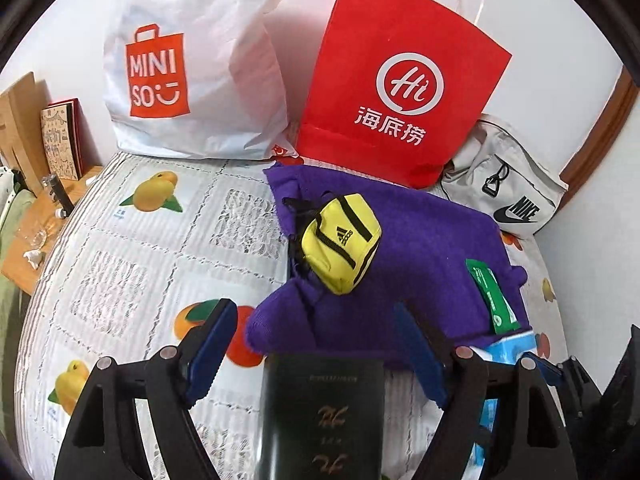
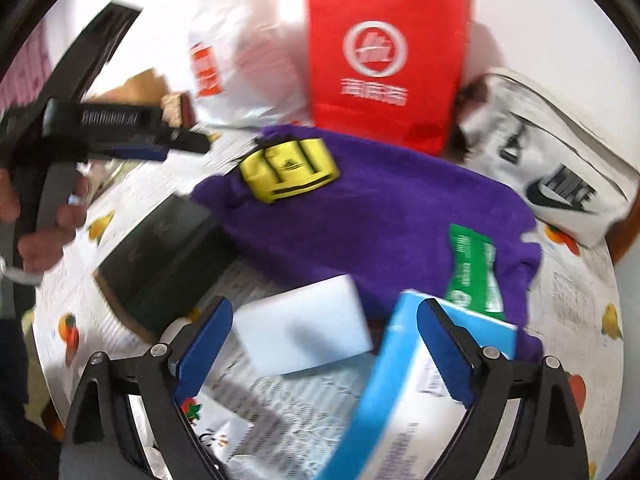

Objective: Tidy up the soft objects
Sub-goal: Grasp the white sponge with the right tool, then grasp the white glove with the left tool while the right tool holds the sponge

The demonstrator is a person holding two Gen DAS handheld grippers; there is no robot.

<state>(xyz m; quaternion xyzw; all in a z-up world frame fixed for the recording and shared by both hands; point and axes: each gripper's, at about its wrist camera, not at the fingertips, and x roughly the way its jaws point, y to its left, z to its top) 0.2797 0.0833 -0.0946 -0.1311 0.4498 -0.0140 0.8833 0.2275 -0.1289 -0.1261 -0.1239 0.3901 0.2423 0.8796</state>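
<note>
A purple knitted cloth [image 1: 424, 248] lies on the fruit-print tablecloth, with a small yellow Adidas pouch [image 1: 342, 240] and a green packet [image 1: 490, 296] on it. My left gripper [image 1: 316, 344] is open just above a black box [image 1: 324, 412], in front of the cloth's near corner. In the blurred right wrist view, the purple cloth [image 2: 380, 216], yellow pouch [image 2: 288, 170] and green packet [image 2: 474, 268] show again. My right gripper [image 2: 324, 344] is open over a white box [image 2: 304, 336] and a blue box [image 2: 400, 392]. The left gripper [image 2: 160, 140] appears at left, held by a hand.
A white Miniso bag [image 1: 192, 72] and a red paper bag [image 1: 400, 88] stand at the back by the wall. A white Nike bag [image 1: 504, 192] lies at the back right. A wooden side table [image 1: 44, 216] with small items sits beyond the left edge.
</note>
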